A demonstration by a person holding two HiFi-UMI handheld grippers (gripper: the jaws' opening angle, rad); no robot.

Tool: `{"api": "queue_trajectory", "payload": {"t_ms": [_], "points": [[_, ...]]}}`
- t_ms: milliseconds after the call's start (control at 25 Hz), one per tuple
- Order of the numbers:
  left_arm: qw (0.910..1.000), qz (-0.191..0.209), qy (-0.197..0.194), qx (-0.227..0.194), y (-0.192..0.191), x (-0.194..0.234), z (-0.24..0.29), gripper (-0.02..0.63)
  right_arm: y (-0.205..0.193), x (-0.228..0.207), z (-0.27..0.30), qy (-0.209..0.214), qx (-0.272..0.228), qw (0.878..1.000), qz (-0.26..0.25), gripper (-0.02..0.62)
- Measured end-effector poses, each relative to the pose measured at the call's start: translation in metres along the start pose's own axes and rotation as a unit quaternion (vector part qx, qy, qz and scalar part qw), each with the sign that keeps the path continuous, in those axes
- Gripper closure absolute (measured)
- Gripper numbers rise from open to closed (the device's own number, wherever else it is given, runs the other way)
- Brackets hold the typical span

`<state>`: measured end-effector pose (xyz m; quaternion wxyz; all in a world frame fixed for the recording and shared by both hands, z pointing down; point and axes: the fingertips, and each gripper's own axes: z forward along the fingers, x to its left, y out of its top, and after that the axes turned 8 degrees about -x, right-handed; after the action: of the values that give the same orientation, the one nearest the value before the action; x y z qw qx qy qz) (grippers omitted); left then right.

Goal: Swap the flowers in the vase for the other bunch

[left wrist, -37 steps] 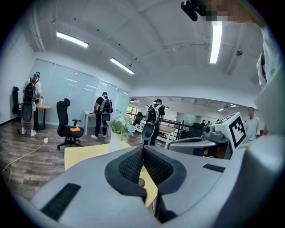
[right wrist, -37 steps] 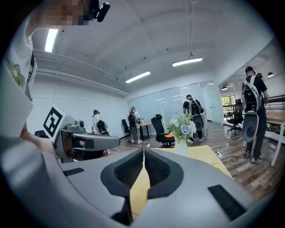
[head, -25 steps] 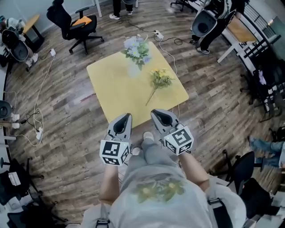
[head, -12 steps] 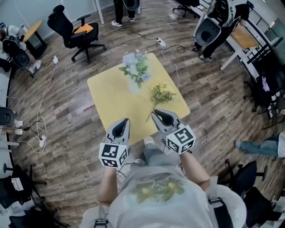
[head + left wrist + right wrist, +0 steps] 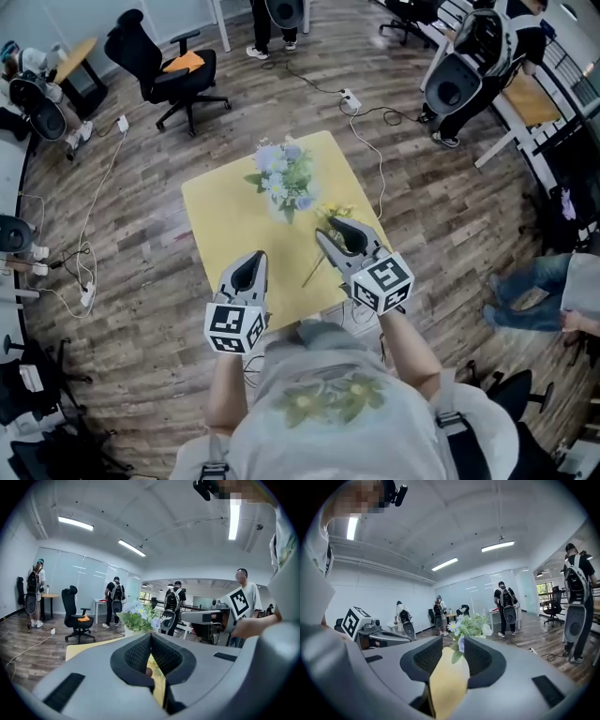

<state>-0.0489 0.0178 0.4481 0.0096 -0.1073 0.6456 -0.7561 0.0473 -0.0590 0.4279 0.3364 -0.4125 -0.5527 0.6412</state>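
**Pale flowers in the vase, yellow bunch outside it**

The vase (image 5: 277, 210) stands mid-desk (image 5: 220, 220) and holds the blue and white flowers (image 5: 279, 173). The yellow bunch (image 5: 336, 212) lies just beside it, partly under your right tool (image 5: 331, 228), whose jaws have just been opening, with nothing between them. Your left tool (image 5: 252, 257) is clenched, empty.
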Motion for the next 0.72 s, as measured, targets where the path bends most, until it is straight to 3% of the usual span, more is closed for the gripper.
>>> {"api": "queue_trajectory", "payload": {"t_ms": [200,720], "points": [[0.9996,-0.013,0.023,0.004,-0.004,0.025,0.013,0.589,0.001,-0.024,0.038,0.001,0.004,1.000,-0.009,0.374],[0.9994,-0.016,0.016,0.027,-0.003,0.069,0.040,0.589,0.009,-0.059,0.103,-0.013,0.012,1.000,-0.022,0.348]]}}
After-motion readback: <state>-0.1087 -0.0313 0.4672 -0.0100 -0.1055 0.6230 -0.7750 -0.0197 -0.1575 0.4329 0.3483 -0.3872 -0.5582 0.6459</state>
